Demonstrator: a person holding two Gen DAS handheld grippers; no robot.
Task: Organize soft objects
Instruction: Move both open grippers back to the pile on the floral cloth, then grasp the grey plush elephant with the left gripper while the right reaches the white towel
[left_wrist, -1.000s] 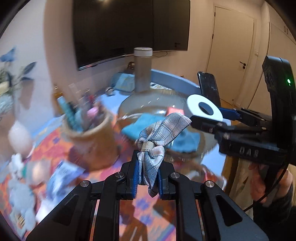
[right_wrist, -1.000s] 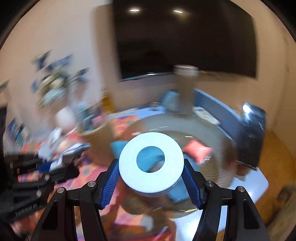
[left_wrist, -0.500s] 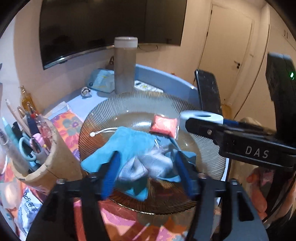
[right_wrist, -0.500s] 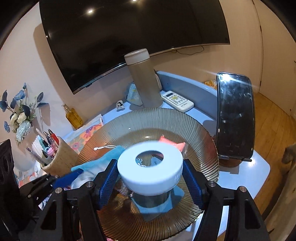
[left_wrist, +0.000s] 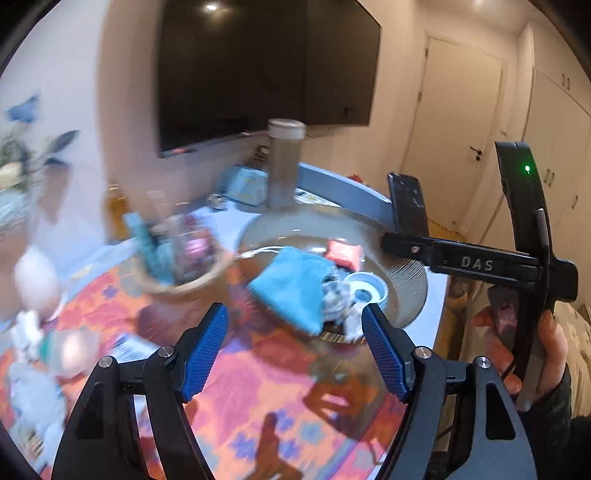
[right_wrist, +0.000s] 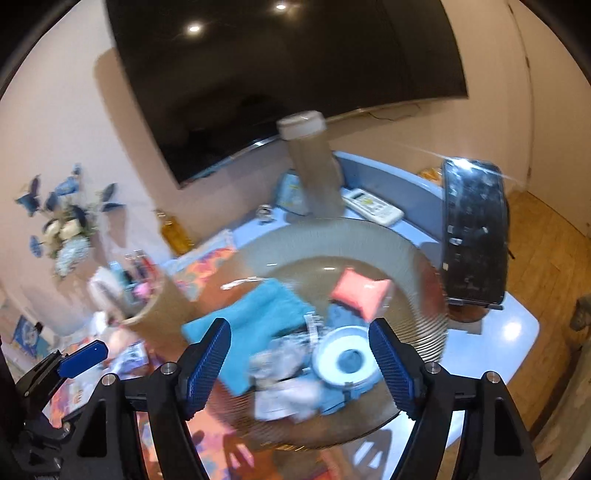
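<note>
A pale blue desk (right_wrist: 517, 328) with a floral orange cloth (left_wrist: 258, 398) stood below a wall-mounted dark television (right_wrist: 280, 74). On its ribbed glass plate (right_wrist: 369, 236) lay a turquoise fabric pouch (right_wrist: 258, 317), a crumpled plaid cloth (right_wrist: 284, 391), a coral pillow-shaped cushion (right_wrist: 360, 293) and a white tape ring (right_wrist: 345, 360). The left hand-held gripper (left_wrist: 295, 349) and right hand-held gripper (right_wrist: 299, 360) both gaped, holding nothing.

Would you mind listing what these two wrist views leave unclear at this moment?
- Plaid cloth: motion blur in the right wrist view smears its folds and outline.
- Pen holder contents: blurred in the left wrist view; items indistinct.
- Ribbed plate near rim: partly hidden behind the right gripper fingers.
- Remote buttons: too small to read.
</note>
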